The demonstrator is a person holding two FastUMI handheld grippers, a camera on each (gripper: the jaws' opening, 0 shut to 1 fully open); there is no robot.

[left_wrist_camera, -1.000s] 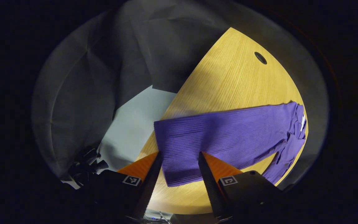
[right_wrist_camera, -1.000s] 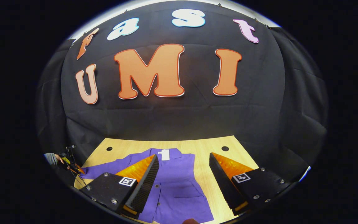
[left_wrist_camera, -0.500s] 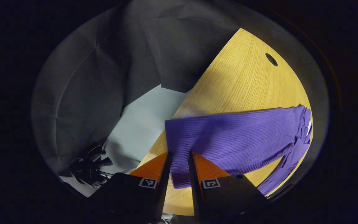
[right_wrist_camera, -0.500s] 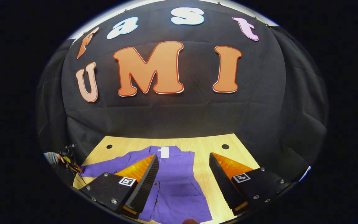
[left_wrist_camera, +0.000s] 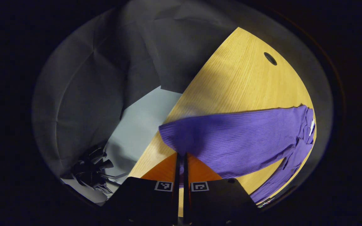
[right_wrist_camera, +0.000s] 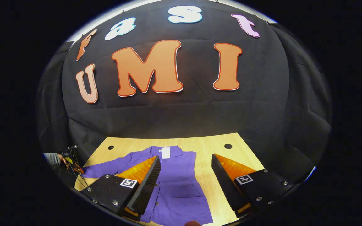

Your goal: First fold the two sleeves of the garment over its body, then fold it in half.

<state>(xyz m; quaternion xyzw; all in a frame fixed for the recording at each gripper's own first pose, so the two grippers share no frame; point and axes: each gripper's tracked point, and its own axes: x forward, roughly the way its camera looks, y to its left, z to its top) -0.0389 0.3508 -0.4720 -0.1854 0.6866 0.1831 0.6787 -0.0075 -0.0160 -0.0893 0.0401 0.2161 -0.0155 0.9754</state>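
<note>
Pinching the sleeve point(left_wrist_camera: 231, 138) cuff, left gripper point(left_wrist_camera: 181, 163) jaws clamp; right gripper point(right_wrist_camera: 185, 175) gapes wide.

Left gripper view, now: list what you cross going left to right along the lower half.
Dark tripod-like stand on the floor → pale grey floor → left gripper, jaws pinched on the purple sleeve cuff → purple sleeve stretched over the wooden table → garment's white neck label.
</note>
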